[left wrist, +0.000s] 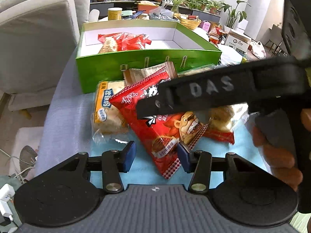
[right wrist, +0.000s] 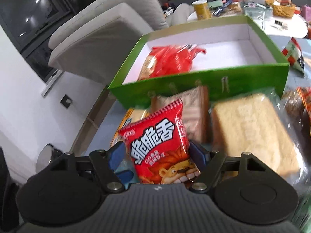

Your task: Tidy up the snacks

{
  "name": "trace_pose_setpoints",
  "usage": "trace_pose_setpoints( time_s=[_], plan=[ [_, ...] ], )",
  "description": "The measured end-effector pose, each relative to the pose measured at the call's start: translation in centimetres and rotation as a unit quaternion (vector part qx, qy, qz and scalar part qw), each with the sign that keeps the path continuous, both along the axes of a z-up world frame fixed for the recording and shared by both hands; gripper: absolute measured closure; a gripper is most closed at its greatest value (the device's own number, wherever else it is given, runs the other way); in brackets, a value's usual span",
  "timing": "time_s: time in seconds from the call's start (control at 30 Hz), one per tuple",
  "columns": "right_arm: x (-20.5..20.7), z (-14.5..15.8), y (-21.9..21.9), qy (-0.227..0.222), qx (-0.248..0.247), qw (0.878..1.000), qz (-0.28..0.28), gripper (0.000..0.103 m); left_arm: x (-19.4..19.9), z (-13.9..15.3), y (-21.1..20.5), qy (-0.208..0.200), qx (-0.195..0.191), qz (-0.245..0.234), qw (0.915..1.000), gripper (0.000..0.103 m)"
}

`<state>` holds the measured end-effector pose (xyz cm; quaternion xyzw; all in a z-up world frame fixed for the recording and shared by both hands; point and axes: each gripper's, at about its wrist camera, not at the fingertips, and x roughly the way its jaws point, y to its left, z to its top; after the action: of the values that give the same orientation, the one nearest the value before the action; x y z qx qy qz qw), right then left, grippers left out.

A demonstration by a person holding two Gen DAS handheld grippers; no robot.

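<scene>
While my right tool [right wrist: 157, 153] has its blue pads closed on the red snack packet [right wrist: 161, 149], the step in hand looks to be carrying that packet over to the green box [right wrist: 194, 85] that stands just beyond the pile. The packet stands nearly upright between the pads, tilted a little, its lower part gripped and its crimped top free. My left tool [left wrist: 156, 155] sits partly open low over the table [left wrist: 64, 106]; the packet's bottom corner hangs between its pads, and I cannot tell whether either pad touches it. I would not say it holds anything.

The next move, as I judge it, calls for lifting the packet clear of the box's near wall, then setting it down on the white floor inside, beside the red wrapped snacks [right wrist: 173, 60] already lying at the left end.

The packet is glossy crinkled foil, puffed like a pillow, printed with a cartoon lion. Below it lie clear-wrapped slabs of pale bread or cake [right wrist: 250, 134], soft and square-edged, and a yellow-labelled pack [left wrist: 106, 106]. The box is stiff card, green outside and white inside. A light blue cloth covers the table.
</scene>
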<state>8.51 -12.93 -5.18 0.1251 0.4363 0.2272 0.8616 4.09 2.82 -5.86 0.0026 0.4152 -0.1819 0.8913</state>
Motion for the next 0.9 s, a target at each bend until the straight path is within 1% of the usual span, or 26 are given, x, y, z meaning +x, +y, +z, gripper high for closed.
trace_pose_setpoints(
  time_s=[0.2, 0.27, 0.33, 0.47, 0.57, 0.63, 0.67, 0.73, 0.8, 0.9],
  plan=[
    [-2.5, -0.2, 0.7, 0.027, 0.016, 0.999, 0.009, 0.043, -1.5, 0.5, 2.0, 0.000, 0.012, 0.014, 0.9998, 0.059],
    [-2.7, -0.1, 0.4, 0.036, 0.028, 0.999, 0.002, 0.043, -1.8, 0.7, 2.4, -0.001, 0.015, 0.022, 0.9996, 0.060],
    [-2.7, 0.0, 0.1, 0.037, 0.035, 0.999, -0.009, 0.043, -1.8, 0.8, 2.6, -0.006, 0.013, 0.024, 0.9996, 0.060],
    [-2.8, 0.1, -0.4, 0.026, 0.014, 0.998, -0.050, 0.043, -1.6, 1.2, 2.3, -0.016, 0.004, 0.014, 0.9998, 0.059],
    [-2.8, -0.4, -0.8, 0.034, 0.020, 0.997, -0.059, 0.043, -1.3, 1.2, 1.8, -0.017, 0.001, 0.002, 0.9999, 0.058],
    [-2.8, -0.6, -0.8, 0.035, 0.017, 0.997, -0.067, 0.043, -0.7, 1.0, 1.4, -0.013, 0.002, 0.003, 0.9999, 0.058],
    [-2.7, -0.8, -0.7, 0.033, 0.013, 0.997, -0.072, 0.045, -0.4, 1.0, 1.3, -0.012, 0.003, 0.005, 0.9999, 0.058],
    [-2.6, -1.2, -0.8, 0.034, 0.009, 0.996, -0.082, 0.054, 0.0, 0.8, 1.3, -0.009, 0.000, 0.007, 0.9999, 0.058],
    [-2.4, -1.6, -1.0, 0.040, 0.013, 0.996, -0.084, 0.058, 0.4, 0.5, 1.3, -0.003, -0.008, 0.005, 1.0000, 0.058],
    [-2.2, -1.6, -1.1, 0.037, 0.015, 0.995, -0.087, 0.061, 0.9, 0.2, 1.5, 0.005, -0.023, 0.005, 0.9997, 0.057]
  ],
)
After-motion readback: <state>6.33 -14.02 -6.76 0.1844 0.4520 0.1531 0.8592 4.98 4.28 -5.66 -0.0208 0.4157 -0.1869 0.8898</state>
